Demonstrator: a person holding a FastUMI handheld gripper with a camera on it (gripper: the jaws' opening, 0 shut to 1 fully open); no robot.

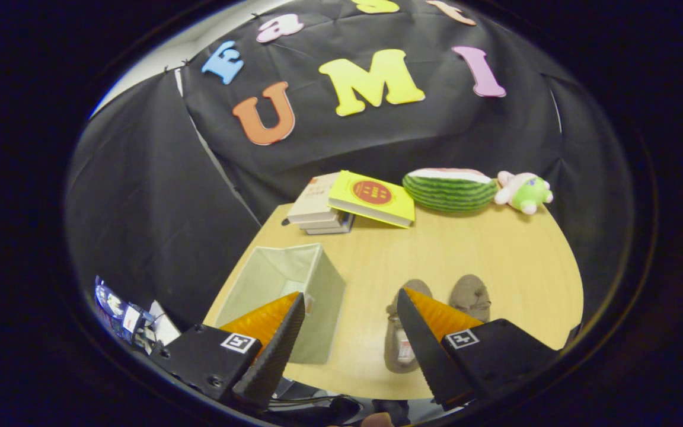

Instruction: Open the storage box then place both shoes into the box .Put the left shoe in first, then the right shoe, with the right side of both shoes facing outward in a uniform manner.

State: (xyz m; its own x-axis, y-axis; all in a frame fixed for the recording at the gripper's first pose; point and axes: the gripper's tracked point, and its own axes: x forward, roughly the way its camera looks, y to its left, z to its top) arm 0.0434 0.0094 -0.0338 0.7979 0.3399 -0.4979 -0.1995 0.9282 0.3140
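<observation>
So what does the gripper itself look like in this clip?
The gripper has two wedge-shaped fingers tapering to points, with ribbed inner pads. Each sits on a boxy black mount carrying a small square black-and-white marker; screws show on one mount. The fingers stand open.

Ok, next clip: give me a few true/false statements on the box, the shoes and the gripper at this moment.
1. The storage box stands open-topped on the table. True.
2. Both shoes already lie inside the box. False: they sit on the table beside it.
3. The gripper is shut on a shoe. False: its fingers are apart, holding nothing.
4. A yellow book leans on a stack of books beyond the box. True.
</observation>
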